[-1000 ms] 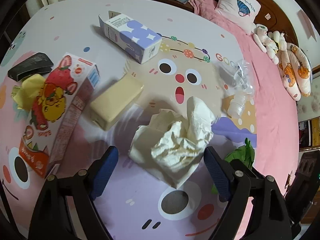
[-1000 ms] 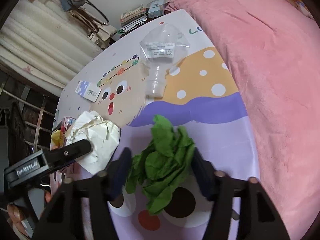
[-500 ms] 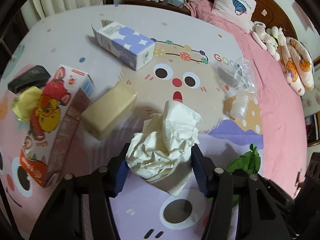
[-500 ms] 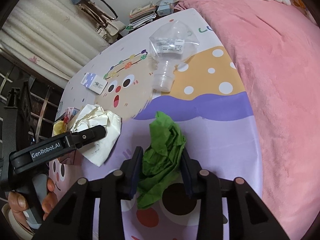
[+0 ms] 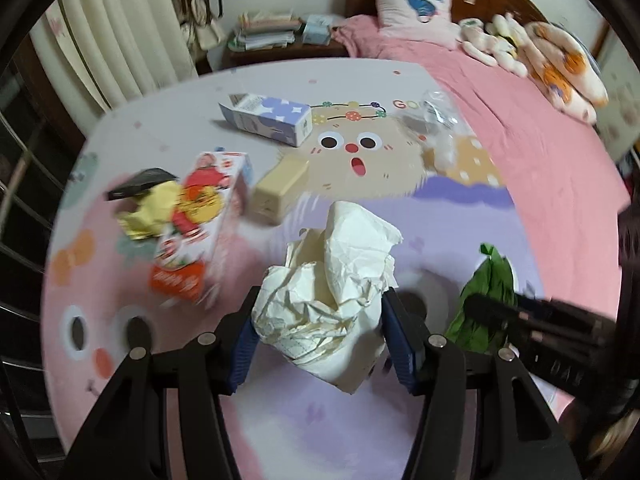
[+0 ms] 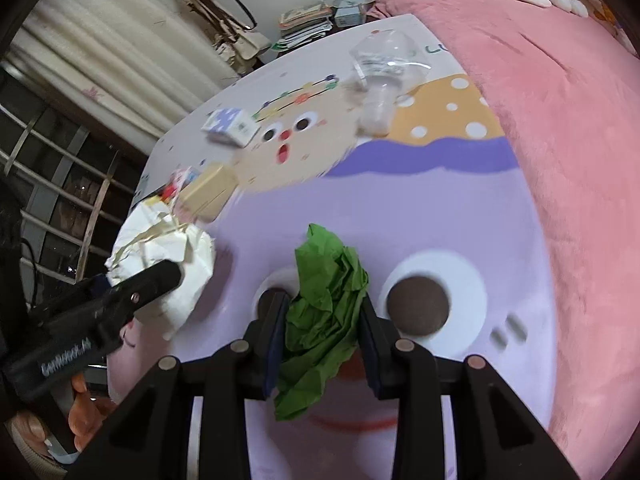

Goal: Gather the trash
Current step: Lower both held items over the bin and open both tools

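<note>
- the left gripper (image 5: 320, 336) is clenched on the white wad (image 5: 328, 300), its blue pads pressing both sides of the crumpled paper; a loose flap hangs below the jaws.
- the right gripper (image 6: 322, 336) is clenched on the green wad (image 6: 324, 320), jaws narrow, with a tail of paper drooping under them.
- both wads look raised clear of the mat (image 5: 440, 220), judging by the blur in the surroundings; whether any tail touches the cloth cannot be told.
- the step in hand reads as carrying both pieces off to a bin, which is not in view.
- to do it well, each grip should hold firm, since crumpled paper springs back and can slip from smooth pads; a slow, level carry would keep the hanging flaps from catching.
- the two grippers sit near each other, so keeping them apart would avoid a knock.
- more trash remains on the mat: the blue carton (image 5: 266, 118), the red carton (image 5: 200, 216), the tan box (image 5: 280, 192), the yellow wad (image 5: 150, 212) and the clear bottle (image 6: 380, 76), so the task seems at an early stage.
</note>
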Available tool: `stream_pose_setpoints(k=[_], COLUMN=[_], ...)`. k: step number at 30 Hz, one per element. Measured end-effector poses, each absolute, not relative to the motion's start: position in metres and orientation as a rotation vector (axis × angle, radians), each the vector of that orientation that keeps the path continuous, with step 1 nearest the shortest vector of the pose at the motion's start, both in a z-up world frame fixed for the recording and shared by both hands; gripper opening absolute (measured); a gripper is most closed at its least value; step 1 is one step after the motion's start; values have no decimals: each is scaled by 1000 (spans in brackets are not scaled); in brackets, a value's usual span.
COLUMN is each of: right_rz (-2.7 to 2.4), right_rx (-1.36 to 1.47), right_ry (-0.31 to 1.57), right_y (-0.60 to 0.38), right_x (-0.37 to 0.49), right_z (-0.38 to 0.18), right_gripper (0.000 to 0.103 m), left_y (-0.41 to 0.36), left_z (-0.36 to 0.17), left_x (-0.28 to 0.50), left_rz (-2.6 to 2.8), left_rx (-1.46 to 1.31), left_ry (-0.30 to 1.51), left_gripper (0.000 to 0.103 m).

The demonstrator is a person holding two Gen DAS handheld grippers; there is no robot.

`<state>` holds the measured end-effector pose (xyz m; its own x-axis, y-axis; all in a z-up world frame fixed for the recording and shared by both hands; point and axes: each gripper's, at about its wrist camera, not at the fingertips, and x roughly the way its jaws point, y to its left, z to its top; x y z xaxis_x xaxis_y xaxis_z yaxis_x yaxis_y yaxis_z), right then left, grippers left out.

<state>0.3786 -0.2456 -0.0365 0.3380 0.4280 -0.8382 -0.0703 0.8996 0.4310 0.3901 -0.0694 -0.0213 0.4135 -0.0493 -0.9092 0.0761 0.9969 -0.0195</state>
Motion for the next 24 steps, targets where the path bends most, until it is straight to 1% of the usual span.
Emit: stream_pose_setpoints(k=[6, 14, 19, 24], right_rz=[354, 384, 379, 366], right_rx=[322, 291, 271, 276], right_ry=[1157, 1093, 1061, 1060], right_y=[-218, -153, -112, -85], right_x=[327, 236, 175, 120], right_z=[-16, 13, 20, 14], right_gripper=[33, 33, 33, 33], left_y=[-32, 30, 60, 78], left_z=[7, 35, 40, 34], left_x=[326, 228, 170, 120], left_rz=[-104, -141, -174, -218], left_rx=[39, 41, 41, 67], left_ry=[1103, 1045, 1021, 1020], left_gripper=[56, 56, 56, 56])
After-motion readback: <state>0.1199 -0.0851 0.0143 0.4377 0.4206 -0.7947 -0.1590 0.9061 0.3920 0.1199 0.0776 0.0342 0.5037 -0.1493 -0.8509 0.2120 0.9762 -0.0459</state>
